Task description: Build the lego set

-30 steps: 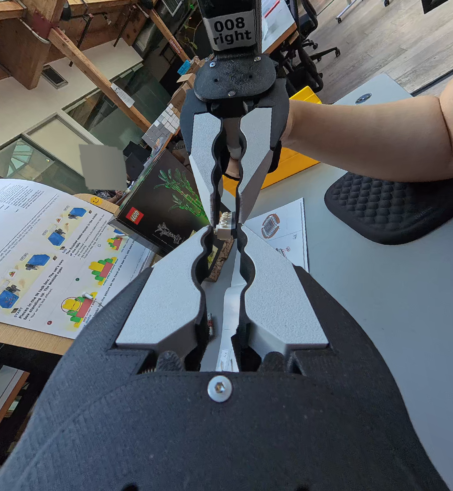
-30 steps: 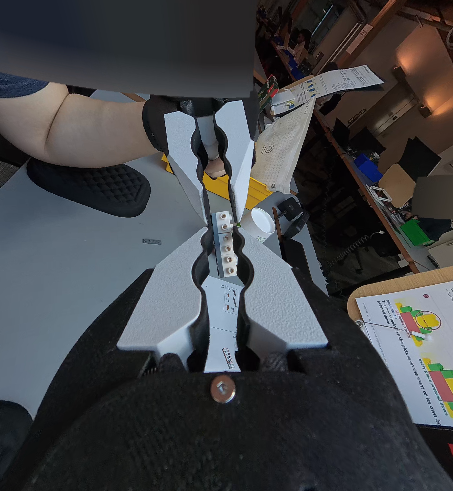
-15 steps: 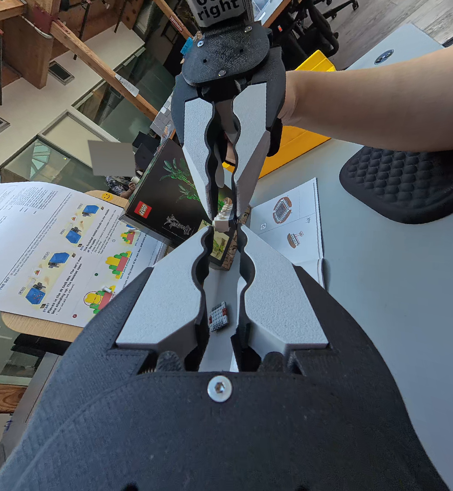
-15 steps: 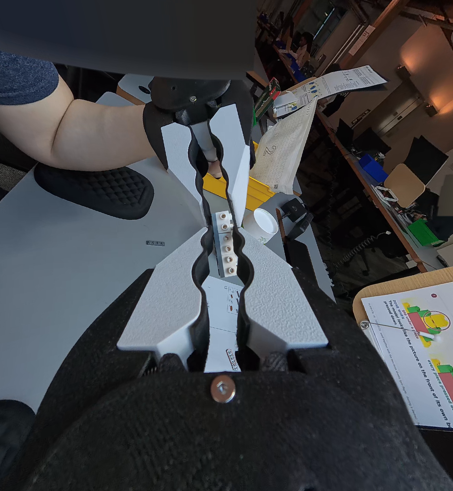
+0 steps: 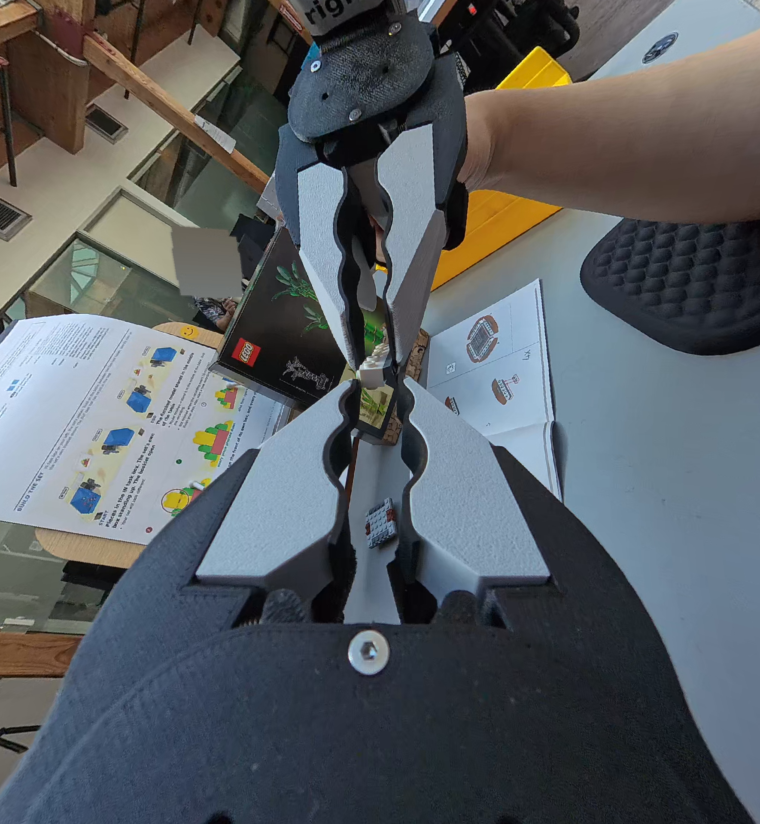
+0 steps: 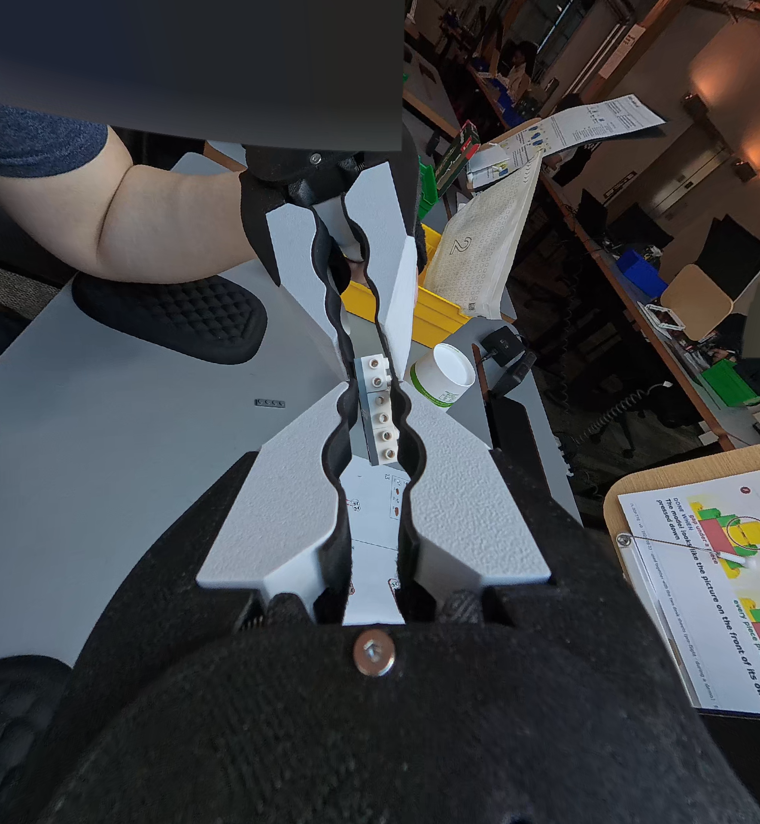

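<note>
A short white and grey lego strip (image 6: 377,412) with a row of studs is held in the air between both grippers, which meet tip to tip. My right gripper (image 6: 373,389) is shut on the strip, most of which lies between its fingers. My left gripper (image 5: 377,385) is shut on the strip's far end, seen there as a white brick (image 5: 371,373). The right gripper (image 5: 373,360) comes in from above in the left wrist view, and the left gripper (image 6: 371,372) comes in from above in the right wrist view. A small grey studded plate (image 5: 381,528) lies on the table below.
On the grey table (image 5: 659,490) are a black lego box (image 5: 289,339), an open booklet (image 5: 503,370), a black wrist pad (image 5: 690,285), a yellow bin (image 5: 494,218) and an instruction sheet (image 5: 79,423). A dark thin plate (image 6: 270,403), a paper cup (image 6: 443,374) and a numbered bag (image 6: 476,272) show in the right wrist view. My left and right fingertips are right by each other.
Both grippers stay shut tip to tip on the strip. The pair has risen from the table, and the small grey plate has come into the left wrist view.
</note>
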`<state>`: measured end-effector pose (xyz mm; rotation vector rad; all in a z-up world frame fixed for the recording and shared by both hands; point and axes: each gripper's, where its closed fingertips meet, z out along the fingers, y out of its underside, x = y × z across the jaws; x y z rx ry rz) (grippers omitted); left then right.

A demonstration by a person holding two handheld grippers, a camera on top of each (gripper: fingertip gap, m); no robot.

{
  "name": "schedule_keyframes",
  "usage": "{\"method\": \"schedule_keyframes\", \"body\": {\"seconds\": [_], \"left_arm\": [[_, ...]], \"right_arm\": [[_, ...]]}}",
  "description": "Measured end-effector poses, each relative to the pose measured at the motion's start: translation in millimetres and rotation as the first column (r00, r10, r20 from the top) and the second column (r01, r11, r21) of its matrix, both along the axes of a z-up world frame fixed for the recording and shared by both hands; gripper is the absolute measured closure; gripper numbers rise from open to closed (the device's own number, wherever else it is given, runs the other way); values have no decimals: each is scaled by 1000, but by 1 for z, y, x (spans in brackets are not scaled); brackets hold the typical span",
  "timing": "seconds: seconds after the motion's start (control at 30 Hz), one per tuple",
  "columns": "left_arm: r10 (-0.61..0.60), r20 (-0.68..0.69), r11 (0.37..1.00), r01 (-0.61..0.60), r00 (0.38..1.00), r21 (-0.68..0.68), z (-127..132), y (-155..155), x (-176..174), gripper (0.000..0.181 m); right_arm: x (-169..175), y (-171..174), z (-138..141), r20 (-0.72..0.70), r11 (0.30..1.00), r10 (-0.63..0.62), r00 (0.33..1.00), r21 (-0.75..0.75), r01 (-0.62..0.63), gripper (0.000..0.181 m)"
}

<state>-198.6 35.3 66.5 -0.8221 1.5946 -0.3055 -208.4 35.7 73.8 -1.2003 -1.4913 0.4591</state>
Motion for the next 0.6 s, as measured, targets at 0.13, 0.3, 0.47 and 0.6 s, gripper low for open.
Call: {"method": "schedule_keyframes", "body": {"seconds": [0.13,0.3,0.47,0.6], "left_arm": [[-3,-8,1000,3,1000,-14,0,-1,0,169],[7,-16,1000,-7,1000,-2,0,-1,1,170],[3,-21,1000,-3,1000,-6,0,-2,1,170],[20,-24,1000,-19,1000,15,-1,2,1,170]], "right_arm": [[0,-1,0,0,1000,7,1000,-7,-7,168],[1,-1,1,-13,1000,15,1000,-13,-15,168],[1,-2,1,-13,1000,17,1000,-14,-17,168],[1,1,0,-9,1000,6,1000,5,-6,167]]}}
